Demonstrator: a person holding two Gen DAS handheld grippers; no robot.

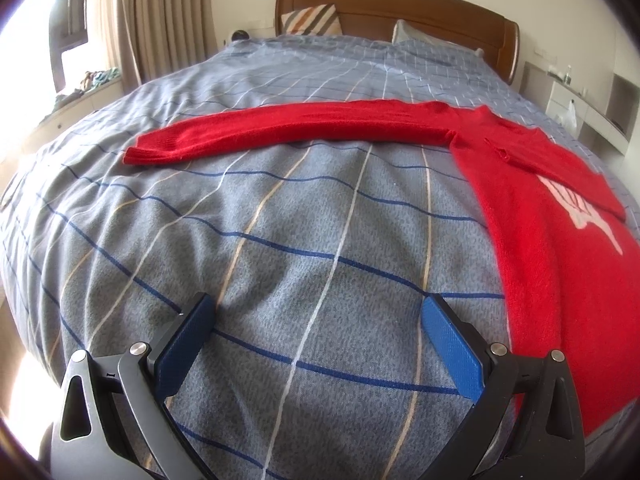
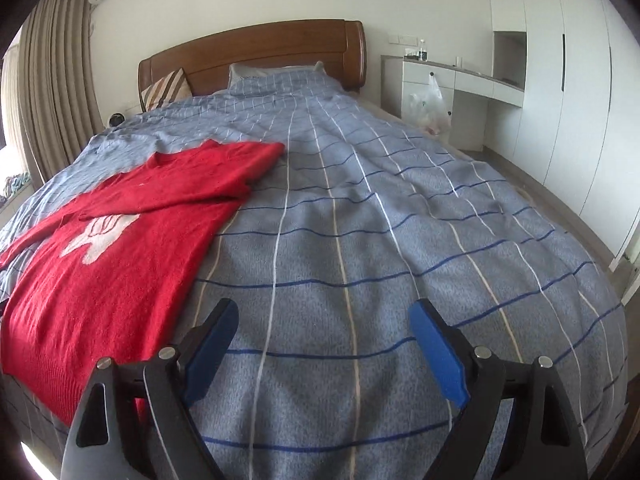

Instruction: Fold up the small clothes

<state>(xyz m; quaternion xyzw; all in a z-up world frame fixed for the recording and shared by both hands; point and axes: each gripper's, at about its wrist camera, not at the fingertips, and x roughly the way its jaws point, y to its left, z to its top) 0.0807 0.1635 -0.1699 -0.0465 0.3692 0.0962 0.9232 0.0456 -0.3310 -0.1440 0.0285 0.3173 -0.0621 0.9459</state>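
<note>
A red knit sweater [image 1: 560,240] with a white motif lies flat on the grey checked bed cover [image 1: 280,220]. One long sleeve [image 1: 288,128] stretches straight out to the left. In the right wrist view the sweater [image 2: 104,256] fills the left side, and its other sleeve [image 2: 188,188] is folded diagonally across the chest. My left gripper [image 1: 318,312] hovers open over bare cover, just left of the sweater's hem. My right gripper [image 2: 324,316] stands open over bare cover, right of the hem. Neither has anything between its blue pads.
A wooden headboard [image 2: 256,52] and pillows close the far end of the bed. Curtains [image 1: 160,16] and a window ledge run along the left. A white desk with a plastic bag [image 2: 430,108] and wardrobes stand on the right beyond a strip of floor.
</note>
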